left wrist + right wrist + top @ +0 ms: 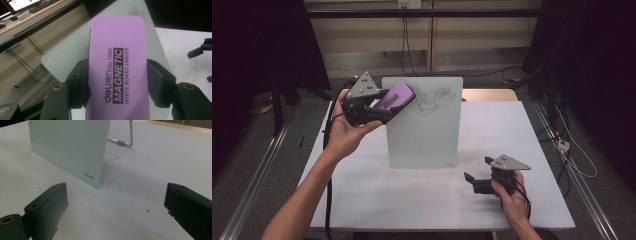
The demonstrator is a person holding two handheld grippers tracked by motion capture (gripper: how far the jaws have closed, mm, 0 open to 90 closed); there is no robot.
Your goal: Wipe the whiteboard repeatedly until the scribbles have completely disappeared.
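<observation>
Holding the light, stiff purple rectangular whiteboard eraser (pixel 117 72) by its long sides near the desk's far-left corner, the left gripper (pixel 384 107) looks secure; the right gripper's (pixel 477 175) fingers stand wide, empty.

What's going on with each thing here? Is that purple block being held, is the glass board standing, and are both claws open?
Purple eraser: clamped between the left gripper's jaws, raised near the board's top left corner.
Glass whiteboard: upright on its metal stand, faint drawing near the top.
Right gripper: open, nothing between the jaws, low over the table.
</observation>
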